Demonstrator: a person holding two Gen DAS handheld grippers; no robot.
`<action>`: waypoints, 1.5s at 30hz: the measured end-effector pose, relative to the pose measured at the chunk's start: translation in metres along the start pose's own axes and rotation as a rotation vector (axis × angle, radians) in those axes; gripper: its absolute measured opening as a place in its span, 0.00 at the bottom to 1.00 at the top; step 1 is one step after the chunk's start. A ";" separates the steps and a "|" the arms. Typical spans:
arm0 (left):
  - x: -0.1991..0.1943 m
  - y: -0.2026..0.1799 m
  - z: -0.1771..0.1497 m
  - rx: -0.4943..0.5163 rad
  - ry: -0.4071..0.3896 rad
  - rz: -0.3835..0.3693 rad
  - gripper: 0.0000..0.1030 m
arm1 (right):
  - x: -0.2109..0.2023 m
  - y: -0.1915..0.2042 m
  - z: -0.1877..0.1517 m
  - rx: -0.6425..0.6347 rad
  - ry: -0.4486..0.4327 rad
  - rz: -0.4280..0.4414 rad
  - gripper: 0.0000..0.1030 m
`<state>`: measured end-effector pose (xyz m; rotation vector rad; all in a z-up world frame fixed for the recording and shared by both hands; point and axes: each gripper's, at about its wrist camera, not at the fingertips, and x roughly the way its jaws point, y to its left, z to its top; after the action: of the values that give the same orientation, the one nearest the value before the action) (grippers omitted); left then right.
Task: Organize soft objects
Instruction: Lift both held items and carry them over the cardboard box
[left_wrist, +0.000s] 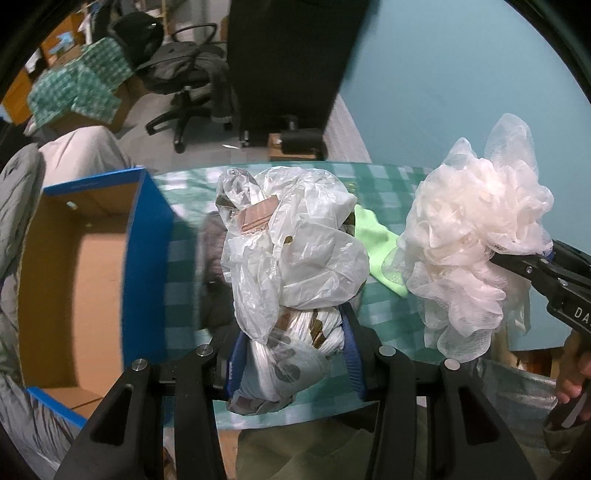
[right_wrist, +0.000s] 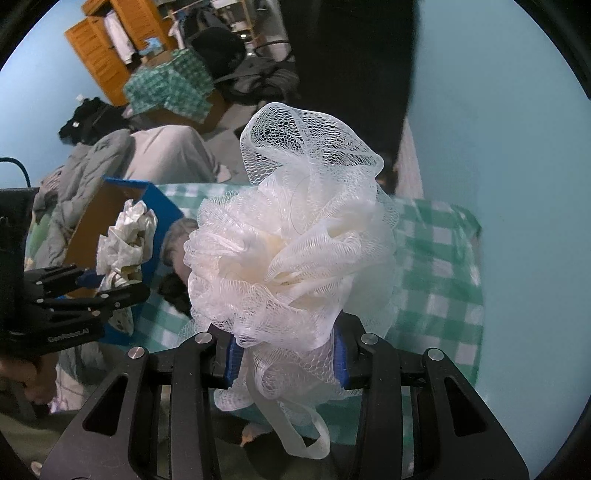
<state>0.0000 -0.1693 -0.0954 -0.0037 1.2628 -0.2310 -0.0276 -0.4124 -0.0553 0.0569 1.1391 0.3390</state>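
Checked cloth (left_wrist: 391, 192) covers the table, box (left_wrist: 85, 258) at its left. Left gripper (left_wrist: 291, 350) clamps a plastic bag (left_wrist: 295, 243). Right gripper (right_wrist: 288, 358) clamps a mesh pouf (right_wrist: 291, 236).

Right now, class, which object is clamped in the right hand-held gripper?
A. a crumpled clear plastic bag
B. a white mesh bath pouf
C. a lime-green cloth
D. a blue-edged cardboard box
B: in the right wrist view the white mesh bath pouf sits squeezed between the blue pads of the right hand-held gripper; the crumpled plastic bag is in the left hand-held gripper.
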 end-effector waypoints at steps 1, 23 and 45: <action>-0.001 0.004 0.000 -0.005 -0.002 0.003 0.45 | 0.002 0.004 0.002 -0.007 0.001 0.006 0.36; -0.041 0.121 -0.015 -0.199 -0.078 0.088 0.45 | 0.034 0.121 0.055 -0.204 -0.026 0.138 0.35; -0.058 0.216 -0.038 -0.309 -0.104 0.159 0.45 | 0.073 0.240 0.085 -0.354 -0.028 0.233 0.35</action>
<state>-0.0158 0.0562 -0.0803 -0.1781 1.1776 0.1019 0.0197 -0.1532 -0.0316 -0.1176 1.0320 0.7410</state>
